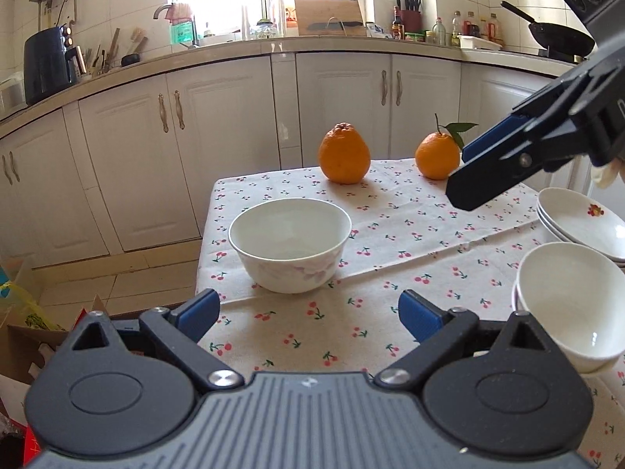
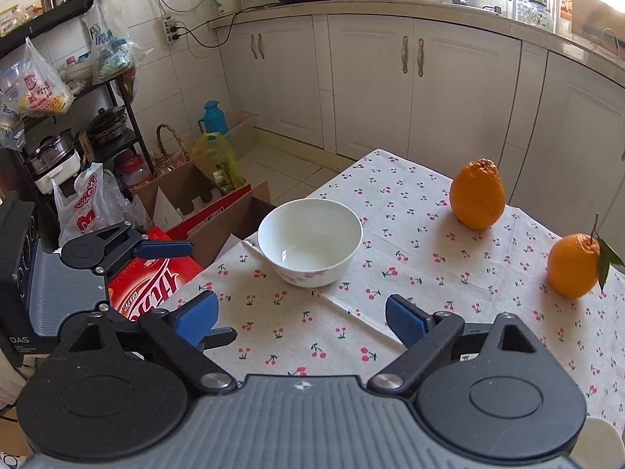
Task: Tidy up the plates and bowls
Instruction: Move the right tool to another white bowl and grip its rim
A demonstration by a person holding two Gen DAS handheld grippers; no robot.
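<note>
**Lone bowl awaiting pickup**

Nearest, the left gripper (image 1: 306,314) is held with jaws apart and nothing between them; the right gripper (image 2: 300,316) likewise. Just beyond, the lone bowl (image 1: 290,243) stands upright on the worktop (image 1: 410,258). A rim grasp is judged next, then carriage to the stacked bowls (image 1: 568,305) near the plates (image 1: 582,222)

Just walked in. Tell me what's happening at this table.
A person holds a hand-held gripper in each hand over a cherry-print tablecloth. The left hand-held gripper is open and empty, facing a lone white bowl. The right hand-held gripper is open and empty too, aimed at that same bowl. Further right sit stacked bowls and stacked plates. Two oranges stand at the far edge.
</note>
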